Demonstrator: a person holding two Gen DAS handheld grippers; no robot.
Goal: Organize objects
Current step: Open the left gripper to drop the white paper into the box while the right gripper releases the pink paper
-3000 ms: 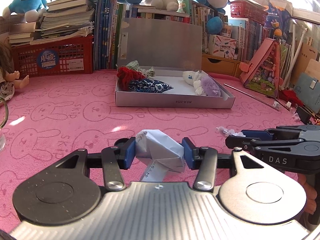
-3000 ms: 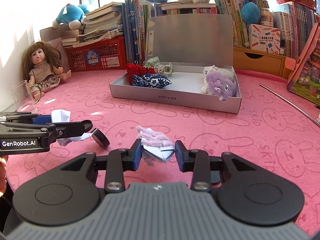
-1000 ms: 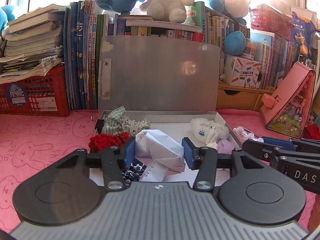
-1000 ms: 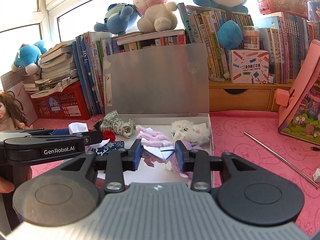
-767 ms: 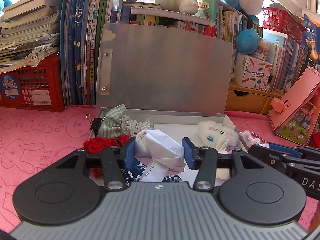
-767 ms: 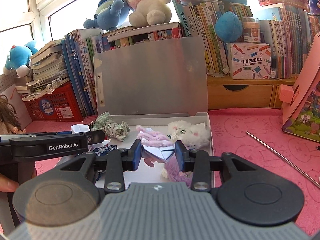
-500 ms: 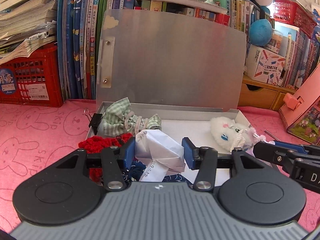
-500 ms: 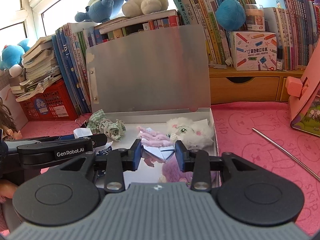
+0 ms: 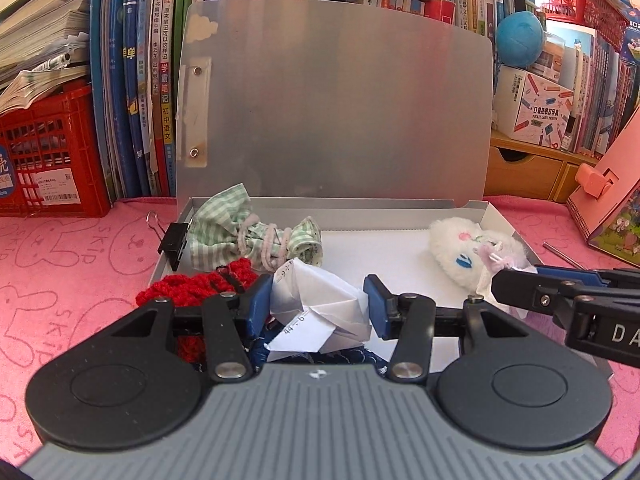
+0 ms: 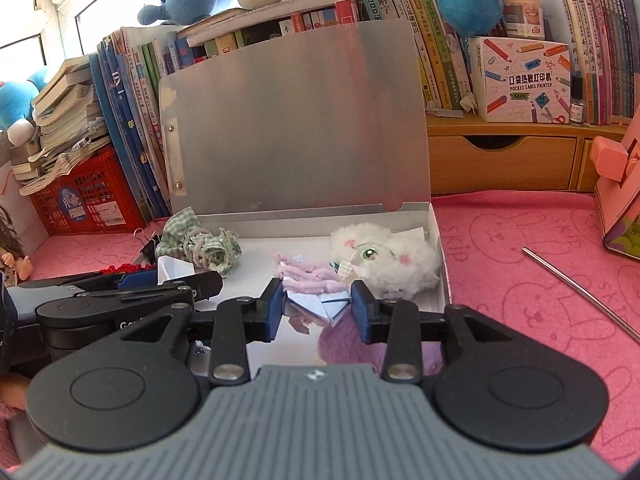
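An open silver box point(image 9: 320, 202) lies on the pink mat with its lid point(image 9: 336, 100) upright. My left gripper point(image 9: 318, 294) is shut on a folded white paper point(image 9: 316, 314), low over the box's front left, above a red knit piece point(image 9: 188, 286) and a dark blue cloth point(image 9: 324, 356). Over the box's middle, my right gripper point(image 10: 319, 305) is shut on a small folded paper with pink fuzzy strands point(image 10: 310, 280). A white plush point(image 10: 384, 256) lies just beyond it and a purple plush point(image 10: 348, 346) below it. A green checked cloth point(image 9: 248, 232) sits in the back left corner.
A black binder clip point(image 9: 172, 240) grips the box's left wall. Behind the box stand books point(image 9: 144, 80), a red crate point(image 9: 44, 152) and a wooden drawer unit point(image 10: 500, 160). At the right are a pink toy house point(image 9: 612, 200) and a metal rod point(image 10: 580, 292).
Both grippers have come forward and down, from in front of the box to low over its inside. Each still holds its paper piece.
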